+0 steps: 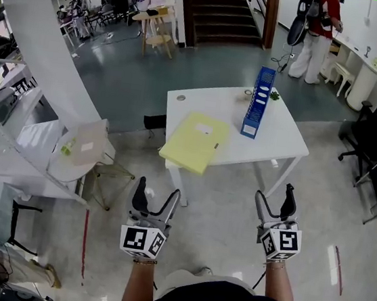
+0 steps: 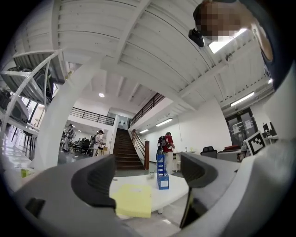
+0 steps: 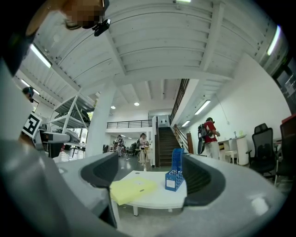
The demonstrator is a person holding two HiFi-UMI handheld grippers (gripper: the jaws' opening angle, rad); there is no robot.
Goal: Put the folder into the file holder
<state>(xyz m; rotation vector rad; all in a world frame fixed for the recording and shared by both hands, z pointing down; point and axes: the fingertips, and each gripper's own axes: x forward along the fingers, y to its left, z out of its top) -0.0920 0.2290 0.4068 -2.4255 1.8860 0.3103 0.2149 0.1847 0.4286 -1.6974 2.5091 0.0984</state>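
A: How do the claws stand?

B: Both are spread and carry nothing. The left claw sits at the lower left of the head view, its jaws apart with only the room beyond showing between them. The right claw, at the lower right, is the same. Both hang in the air over the floor, well short of the desk.

A: And the folder?

B: The yellow folder lies flat near the middle of the head view, on the near left part of the white desk. Its near end juts out past the desk's edge. Neither claw touches it. In each gripper view it shows low in the frame, framed by the jaws but far off.

A: The file holder?

B: The blue file holder stands upright above and to the right of the folder in the head view, toward the far side of the desk and apart from the folder. Nothing sticks out of its top, though its inside is not fully in view.

A: So how far along is it?

B: I'd say it has barely begun. The folder has not been picked up and the holder looks unfilled. What's left is the whole job: reach the desk, pinch the folder, probably by that overhanging end, tip it upright and slide it into the holder.
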